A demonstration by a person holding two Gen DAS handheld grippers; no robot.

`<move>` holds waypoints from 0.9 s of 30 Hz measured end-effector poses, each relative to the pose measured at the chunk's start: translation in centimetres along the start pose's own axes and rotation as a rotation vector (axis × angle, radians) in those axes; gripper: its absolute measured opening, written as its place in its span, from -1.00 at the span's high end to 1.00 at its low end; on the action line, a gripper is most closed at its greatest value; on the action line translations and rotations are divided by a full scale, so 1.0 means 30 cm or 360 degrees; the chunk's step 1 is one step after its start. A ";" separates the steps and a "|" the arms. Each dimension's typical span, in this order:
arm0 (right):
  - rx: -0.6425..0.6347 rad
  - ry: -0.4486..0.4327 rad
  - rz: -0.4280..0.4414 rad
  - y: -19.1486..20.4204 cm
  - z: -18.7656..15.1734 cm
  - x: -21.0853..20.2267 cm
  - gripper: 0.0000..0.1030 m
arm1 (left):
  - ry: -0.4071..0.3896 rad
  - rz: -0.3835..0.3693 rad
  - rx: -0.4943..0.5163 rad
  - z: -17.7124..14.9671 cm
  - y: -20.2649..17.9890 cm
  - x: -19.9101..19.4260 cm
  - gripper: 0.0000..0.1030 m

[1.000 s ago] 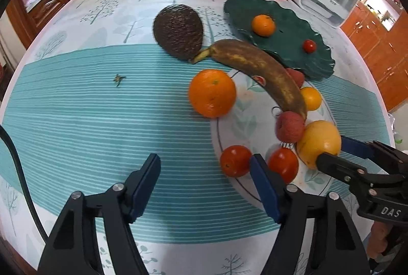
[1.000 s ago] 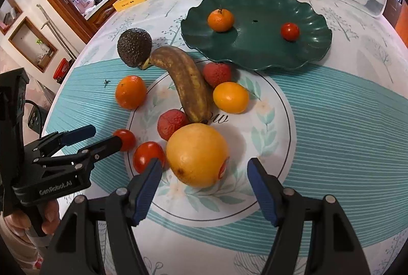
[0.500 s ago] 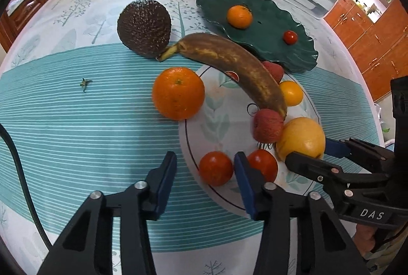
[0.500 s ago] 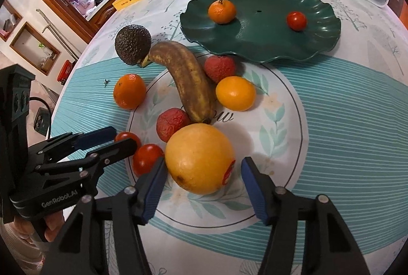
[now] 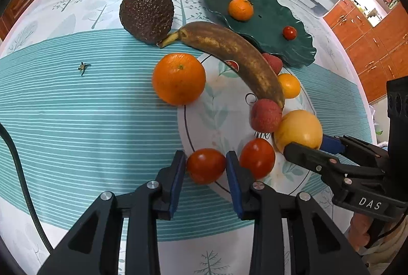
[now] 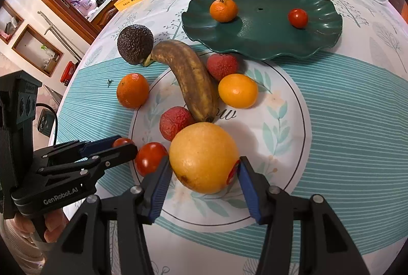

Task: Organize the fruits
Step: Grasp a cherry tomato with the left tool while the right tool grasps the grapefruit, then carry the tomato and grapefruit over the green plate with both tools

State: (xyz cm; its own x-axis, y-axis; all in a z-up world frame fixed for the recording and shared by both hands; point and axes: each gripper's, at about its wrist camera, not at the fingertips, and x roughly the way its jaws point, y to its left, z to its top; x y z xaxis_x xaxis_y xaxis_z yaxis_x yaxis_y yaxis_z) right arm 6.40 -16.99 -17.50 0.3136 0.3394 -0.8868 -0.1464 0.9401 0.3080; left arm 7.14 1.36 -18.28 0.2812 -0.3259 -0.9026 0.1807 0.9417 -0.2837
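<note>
While both sets of fingers have just been closing, the left gripper (image 5: 206, 168) now pinches a tomato (image 5: 206, 166) and the right gripper (image 6: 202, 179) hugs the yellow citrus (image 6: 204, 157), both fruits sitting in front of the green plate (image 6: 318, 40), past the banana (image 6: 190, 78). Squeeze the tomato only enough to hold it. Lift both straight up, clear of the second tomato (image 6: 150, 158) between them, before carrying them to the green plate.
</note>
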 end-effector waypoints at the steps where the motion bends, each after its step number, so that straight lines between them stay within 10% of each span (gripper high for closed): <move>1: 0.0001 0.0001 0.0001 0.000 0.000 0.001 -0.02 | -0.0002 0.0002 0.0001 0.000 -0.001 0.001 0.39; 27: 0.0030 -0.0092 -0.0001 -0.009 0.014 -0.084 0.04 | -0.0153 -0.0040 -0.0040 0.038 -0.026 -0.140 0.46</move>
State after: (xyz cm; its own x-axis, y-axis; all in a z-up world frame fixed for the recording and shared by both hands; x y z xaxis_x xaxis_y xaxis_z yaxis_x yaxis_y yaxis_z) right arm 6.04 -18.08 -15.21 0.3675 0.3396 -0.8658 -0.1287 0.9406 0.3143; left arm 6.89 1.91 -13.92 0.3664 -0.3549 -0.8601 0.1657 0.9345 -0.3151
